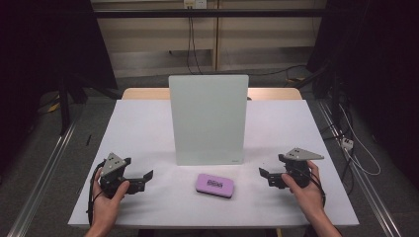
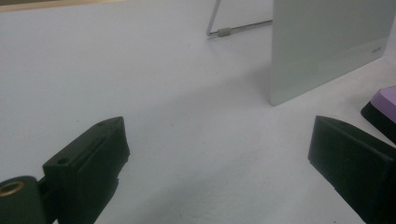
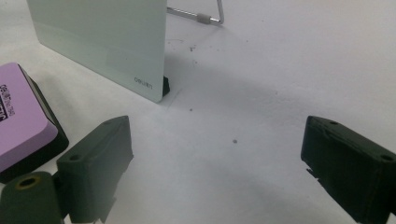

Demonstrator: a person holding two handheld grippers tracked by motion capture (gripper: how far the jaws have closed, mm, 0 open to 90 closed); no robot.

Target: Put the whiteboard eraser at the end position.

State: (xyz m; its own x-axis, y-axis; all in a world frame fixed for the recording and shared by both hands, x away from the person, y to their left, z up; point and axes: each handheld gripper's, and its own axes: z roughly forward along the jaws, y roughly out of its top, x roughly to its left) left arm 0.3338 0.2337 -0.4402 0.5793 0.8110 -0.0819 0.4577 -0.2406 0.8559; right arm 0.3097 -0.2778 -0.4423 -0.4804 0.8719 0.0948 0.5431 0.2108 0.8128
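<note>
The board (image 1: 208, 118) looks smooth, glossy, glass-like, pale green; its stand (image 2: 219, 23) is thin bright metal wire; the eraser (image 1: 215, 184) has a matt purple top; the table (image 1: 143, 133) is matt white; the jaws are matt black plastic.

A white table (image 1: 148, 128) takes up the middle of the high view. At its centre a pale green glass board (image 1: 208, 118) stands upright on a wire stand (image 3: 205, 17), whose thin metal leg shows behind the board in both gripper views. Below the board, near the frame's bottom centre, a purple eraser (image 1: 215, 184) with a black base lies flat, just apart from the board. Cables (image 1: 192, 44) hang down the wall at the top, and a metal rail (image 1: 44, 168) runs along the floor at left.
</note>
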